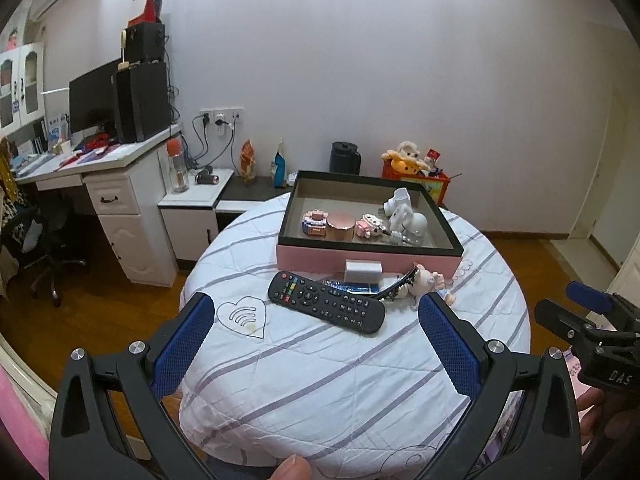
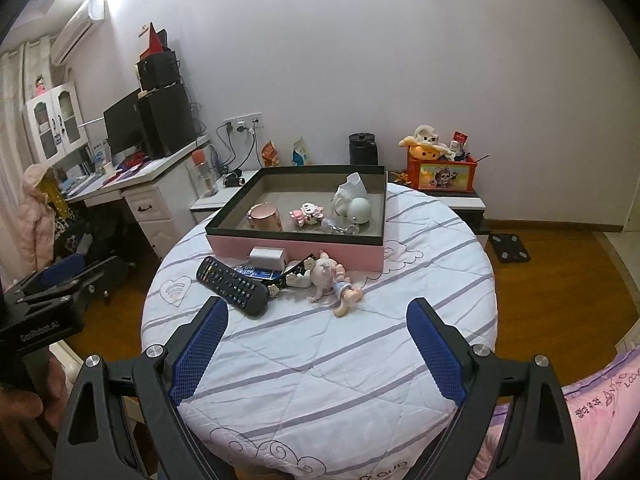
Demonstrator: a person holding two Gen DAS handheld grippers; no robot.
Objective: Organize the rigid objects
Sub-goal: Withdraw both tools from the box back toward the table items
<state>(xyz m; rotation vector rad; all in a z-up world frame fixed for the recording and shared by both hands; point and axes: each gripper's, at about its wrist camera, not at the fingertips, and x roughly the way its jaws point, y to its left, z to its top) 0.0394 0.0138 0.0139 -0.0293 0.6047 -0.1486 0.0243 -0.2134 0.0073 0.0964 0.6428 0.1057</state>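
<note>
Left gripper (image 1: 316,320): fingers spread wide, nothing between them. Right gripper (image 2: 317,322): same, wide open and holding nothing. Both hover above the near part of the round table (image 2: 304,364), clear of every item.

Straight ahead of the left fingers, the remote (image 1: 326,302) lies flat on the cloth, slanted. Just past it are a blue packet (image 1: 354,287), partly under the remote, and a small white box (image 1: 362,271) touching the pink tray (image 1: 366,257) wall. A black hair clip (image 1: 400,288) and a doll (image 1: 430,285) sit just beyond the left gripper's right finger.

From the right wrist view, the remote (image 2: 232,286) is just beyond the left finger, with the doll (image 2: 334,280) ahead between the fingers, lying on its side, the clip (image 2: 292,272) touching it.

In the tray (image 2: 296,246), further ahead: copper tin (image 2: 265,217), pink block toy (image 2: 306,214), white figure (image 2: 352,202), clear piece (image 2: 338,227). All loosely grouped, not stacked.

Behind the table: desk (image 1: 100,168) with monitor (image 1: 92,102), black canister (image 1: 345,157), orange toy box (image 2: 442,172).
</note>
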